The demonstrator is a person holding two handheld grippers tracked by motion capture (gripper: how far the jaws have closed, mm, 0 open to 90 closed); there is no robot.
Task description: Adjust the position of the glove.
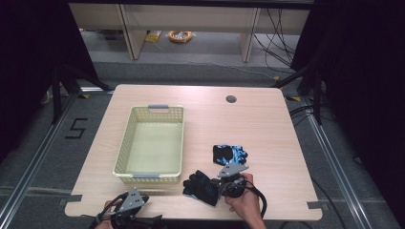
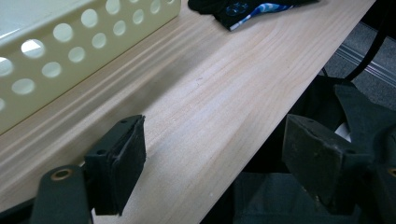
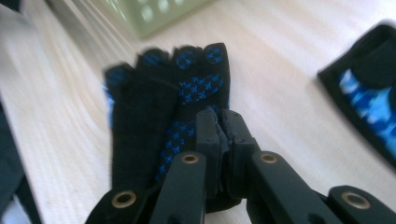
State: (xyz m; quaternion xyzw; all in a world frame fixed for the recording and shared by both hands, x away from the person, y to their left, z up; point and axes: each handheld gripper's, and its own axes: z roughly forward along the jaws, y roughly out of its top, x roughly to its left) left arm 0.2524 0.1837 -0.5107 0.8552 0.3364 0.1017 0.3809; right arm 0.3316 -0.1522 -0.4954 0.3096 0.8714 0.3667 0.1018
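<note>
The black glove (image 3: 173, 116) lies flat on the counter (image 1: 267, 124) just right of the basket (image 1: 125, 143), its cuff pinched between the closed jaws of the right gripper (image 3: 220, 128), probably for lifting into the basket. The left gripper (image 2: 215, 163) hovers wide open and empty at the counter's near edge. A second glove (image 1: 229, 153) lies close by.

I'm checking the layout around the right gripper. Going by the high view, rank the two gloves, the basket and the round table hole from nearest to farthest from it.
From the right gripper:
1. Black glove with blue dots, pinched in the gripper, near edge.
2. Blue-patterned glove, just beyond it.
3. Basket, to the left.
4. Round hole, near the far edge.
</note>
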